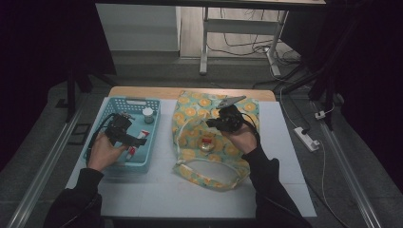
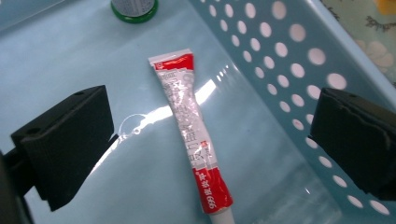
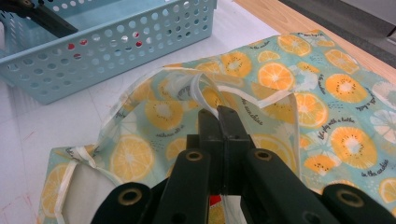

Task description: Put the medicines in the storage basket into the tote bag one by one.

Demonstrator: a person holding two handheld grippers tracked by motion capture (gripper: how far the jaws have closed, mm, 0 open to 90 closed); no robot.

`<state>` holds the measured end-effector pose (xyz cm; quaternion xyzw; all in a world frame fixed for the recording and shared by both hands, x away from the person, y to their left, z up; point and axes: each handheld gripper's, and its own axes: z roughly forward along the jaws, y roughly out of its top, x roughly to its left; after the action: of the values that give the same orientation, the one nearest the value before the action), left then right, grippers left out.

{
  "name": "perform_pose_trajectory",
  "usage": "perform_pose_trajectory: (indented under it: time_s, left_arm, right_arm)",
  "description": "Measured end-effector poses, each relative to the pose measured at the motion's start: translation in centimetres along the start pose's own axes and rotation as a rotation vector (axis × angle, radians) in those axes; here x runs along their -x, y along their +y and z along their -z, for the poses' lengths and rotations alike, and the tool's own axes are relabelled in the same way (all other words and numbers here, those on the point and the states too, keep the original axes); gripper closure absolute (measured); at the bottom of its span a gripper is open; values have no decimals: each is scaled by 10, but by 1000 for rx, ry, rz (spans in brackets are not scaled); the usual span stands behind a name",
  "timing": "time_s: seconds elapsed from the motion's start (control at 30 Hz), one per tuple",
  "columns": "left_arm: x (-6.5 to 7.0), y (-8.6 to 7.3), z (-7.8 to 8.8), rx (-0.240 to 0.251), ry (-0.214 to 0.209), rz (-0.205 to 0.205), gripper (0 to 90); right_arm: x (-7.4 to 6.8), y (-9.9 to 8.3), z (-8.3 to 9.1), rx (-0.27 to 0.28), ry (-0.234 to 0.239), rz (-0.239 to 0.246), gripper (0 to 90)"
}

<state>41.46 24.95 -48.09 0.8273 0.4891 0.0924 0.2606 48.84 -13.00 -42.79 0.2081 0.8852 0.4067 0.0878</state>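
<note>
A red-and-white tube [image 2: 196, 135] lies flat on the floor of the light-blue perforated basket [image 2: 280, 60]. My left gripper [image 2: 210, 144] hangs over it, open, one jaw on each side of the tube and neither touching it. In the high view the left gripper [image 1: 135, 139] is inside the basket [image 1: 142, 164], over the tube [image 1: 144, 135]. My right gripper [image 3: 217, 114] is shut on the white-trimmed edge of the orange-slice print bag [image 3: 327, 93] and holds the bag's mouth up. From above, the right gripper [image 1: 211, 123] sits over the bag [image 1: 190, 111].
A small green-based bottle [image 1: 148, 114] with a white cap stands at the basket's far end [image 2: 134, 7]. A small red-and-white item [image 1: 205, 144] lies inside the bag's mouth. The basket [image 3: 116, 51] is left of the bag on the white table top [image 1: 161, 190]. A power strip [image 1: 306, 138] lies on the floor at right.
</note>
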Motion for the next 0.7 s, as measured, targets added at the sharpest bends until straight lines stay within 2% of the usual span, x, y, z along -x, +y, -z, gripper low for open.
perform_pose_trajectory:
  time_s: [0.03, 0.2, 0.4, 0.47, 0.57, 0.7]
  left_arm:
    - [-1, 0, -1, -8, -11, 4, 0]
    - [-2, 3, -10, -73, 4, 12, 9]
    - [-5, 3, -25, -157, 27, 19, 37]
    - [-4, 3, -29, -189, 47, 18, 53]
    - [-3, 4, -33, -224, 62, 11, 125]
    - [-5, 4, -36, -252, 28, 14, 289]
  right_arm:
    - [0, 0, 0, 0, 0, 0, 896]
    - [0, 0, 0, 0, 0, 1, 896]
    - [0, 0, 0, 0, 0, 1, 896]
    - [0, 0, 0, -1, 0, 2, 896]
    - [0, 0, 0, -1, 0, 3, 896]
    - [-1, 0, 0, -1, 0, 3, 896]
